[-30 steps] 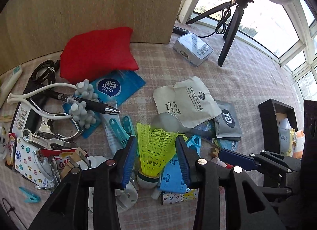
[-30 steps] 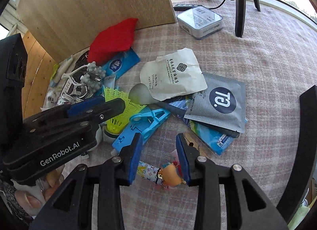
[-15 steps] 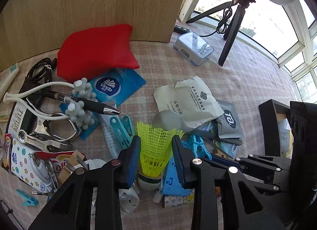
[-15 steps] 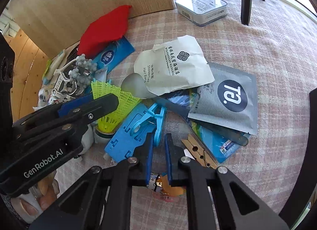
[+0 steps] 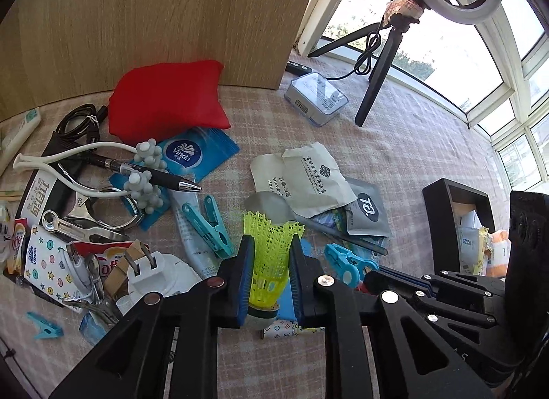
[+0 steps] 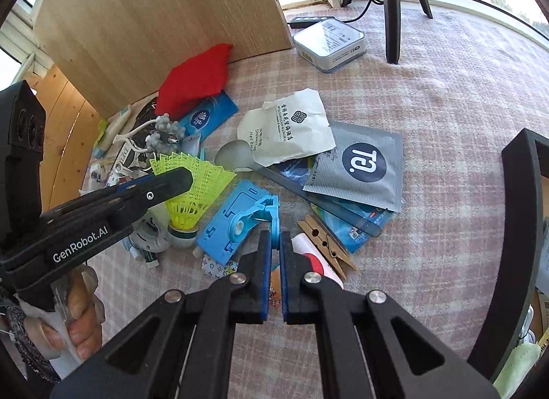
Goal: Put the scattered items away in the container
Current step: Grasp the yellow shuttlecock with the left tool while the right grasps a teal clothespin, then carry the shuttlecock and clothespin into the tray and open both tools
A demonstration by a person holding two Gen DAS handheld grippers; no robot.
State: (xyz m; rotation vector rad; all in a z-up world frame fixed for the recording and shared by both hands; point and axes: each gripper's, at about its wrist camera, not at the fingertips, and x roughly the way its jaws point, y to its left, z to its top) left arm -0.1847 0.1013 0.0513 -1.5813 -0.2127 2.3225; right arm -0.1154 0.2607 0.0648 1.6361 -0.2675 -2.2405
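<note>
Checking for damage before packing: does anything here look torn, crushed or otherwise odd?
Yes. The white sachet beside the grey foil packet is torn open, its edge ragged. The yellow shuttlecock looks squeezed between the left gripper pads.

Strong daylight enters through the windows point(image 5: 442, 42) at the upper right of the left wrist view, where the glass is overexposed to near white. Hard shadows fall beside the tripod point(image 5: 374, 90) and scattered items on the checked tablecloth point(image 6: 446, 97). Both fisheye views bend straight lines, darken to black at the corners, and remain sharp at centre.
</note>
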